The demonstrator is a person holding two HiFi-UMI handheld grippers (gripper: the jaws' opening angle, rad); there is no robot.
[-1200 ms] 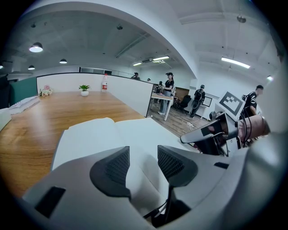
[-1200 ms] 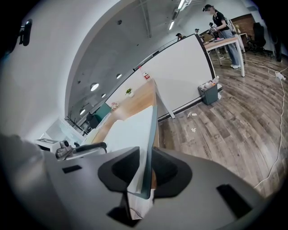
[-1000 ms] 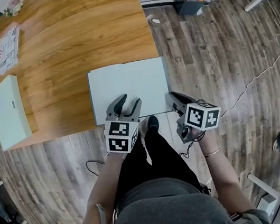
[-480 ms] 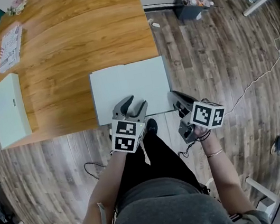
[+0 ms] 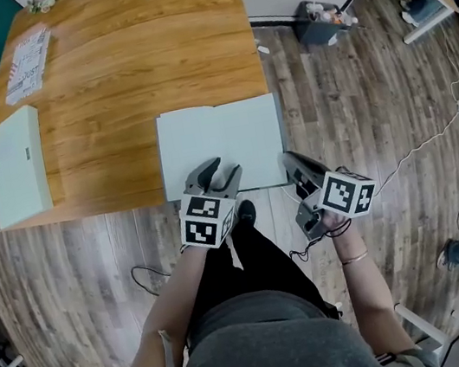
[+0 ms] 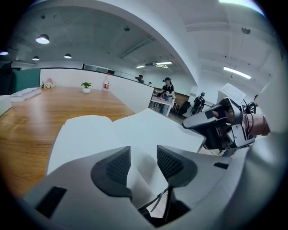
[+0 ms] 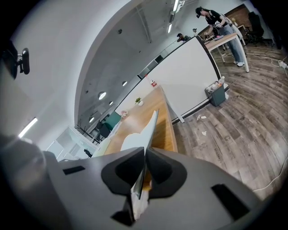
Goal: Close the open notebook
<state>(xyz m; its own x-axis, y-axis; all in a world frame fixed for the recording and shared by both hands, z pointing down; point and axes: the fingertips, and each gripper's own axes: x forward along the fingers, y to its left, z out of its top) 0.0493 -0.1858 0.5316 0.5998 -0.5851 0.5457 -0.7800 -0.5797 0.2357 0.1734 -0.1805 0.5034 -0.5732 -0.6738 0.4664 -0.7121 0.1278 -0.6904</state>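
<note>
- Pinching the open white-paged notebook [image 5: 219, 136] by its right edge, your right gripper [image 7: 145, 155] has jaws that have just been closing, now clamped on that thin edge.
- Your left gripper [image 6: 143, 162] hovers over the notebook's near edge, jaws apart, only bare page showing between them.
- Notebook lies open at the near right corner of the brown wooden worktop [image 5: 107, 85].

Open-plan office interior.
A long wooden table [image 5: 122, 74], a white partition [image 7: 189, 76] and people [image 6: 167, 87] at desks marked it.
</note>
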